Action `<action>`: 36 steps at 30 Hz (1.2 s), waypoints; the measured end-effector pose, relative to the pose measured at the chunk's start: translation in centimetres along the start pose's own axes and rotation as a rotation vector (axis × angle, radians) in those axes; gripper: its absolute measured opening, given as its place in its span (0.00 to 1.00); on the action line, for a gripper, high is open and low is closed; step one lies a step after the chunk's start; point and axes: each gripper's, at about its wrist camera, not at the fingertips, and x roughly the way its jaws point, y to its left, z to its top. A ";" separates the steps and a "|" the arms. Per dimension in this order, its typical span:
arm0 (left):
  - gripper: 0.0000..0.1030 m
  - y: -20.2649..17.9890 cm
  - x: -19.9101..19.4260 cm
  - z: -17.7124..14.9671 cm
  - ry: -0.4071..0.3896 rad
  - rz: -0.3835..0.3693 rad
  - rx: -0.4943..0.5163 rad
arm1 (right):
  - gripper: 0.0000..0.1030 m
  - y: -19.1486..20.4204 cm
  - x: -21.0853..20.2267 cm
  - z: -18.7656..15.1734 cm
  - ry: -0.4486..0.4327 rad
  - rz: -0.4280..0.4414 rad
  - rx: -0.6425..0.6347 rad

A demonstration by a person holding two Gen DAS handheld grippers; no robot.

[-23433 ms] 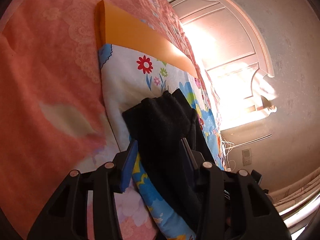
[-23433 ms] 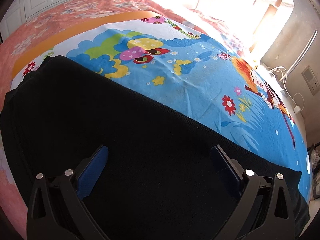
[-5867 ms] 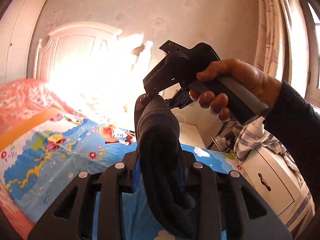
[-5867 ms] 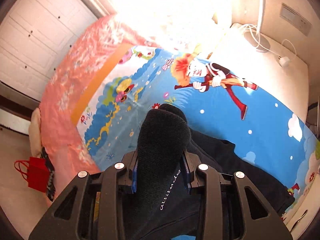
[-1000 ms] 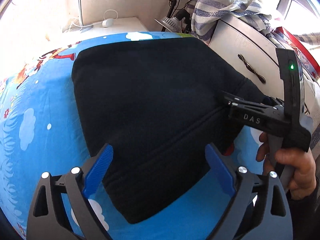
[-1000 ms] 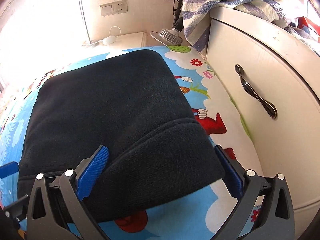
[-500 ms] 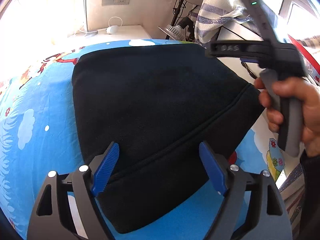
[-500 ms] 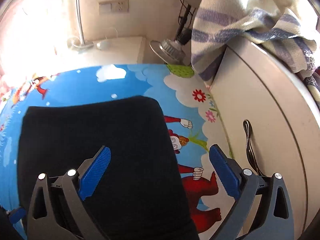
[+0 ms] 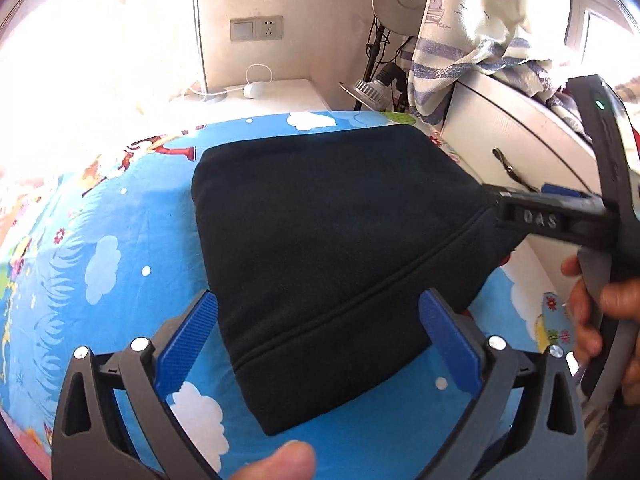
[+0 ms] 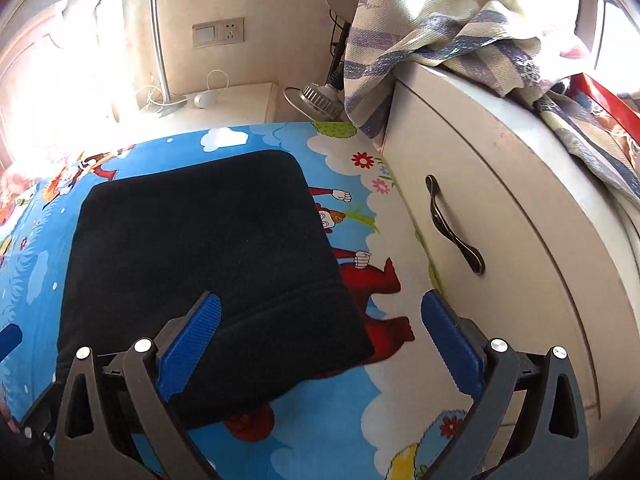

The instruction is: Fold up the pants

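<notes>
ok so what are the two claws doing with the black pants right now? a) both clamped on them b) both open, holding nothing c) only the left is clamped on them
b: the left claw and right claw both stand open above the folded black pants, blue pads spread wide with no cloth pinched.

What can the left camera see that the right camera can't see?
Only the left wrist view shows the right gripper from outside, with a hand on its handle and a green light on its body, plus a thumb tip at the bottom edge. Only the right wrist view shows the red thing on top of the white cabinet. Both show the folded black pants lying on the cartoon sheet, the wall socket, the striped cloth and open blue fingers.
</notes>
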 end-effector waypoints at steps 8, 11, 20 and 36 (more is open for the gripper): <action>0.98 -0.4 -5.0 -0.8 -0.034 -0.026 -0.039 | 0.95 -0.2 -5.7 -4.5 -0.033 -0.006 0.063; 0.98 -0.5 -5.8 -0.8 -0.055 -0.011 -0.029 | 0.95 0.1 -5.9 -4.8 -0.029 0.006 0.058; 0.98 -0.3 -5.7 -0.8 -0.048 -0.054 -0.051 | 0.95 0.1 -6.4 -4.5 -0.045 0.014 0.056; 0.98 -0.7 -5.5 -1.0 -0.048 -0.050 -0.037 | 0.95 0.0 -6.4 -4.7 -0.038 0.026 0.057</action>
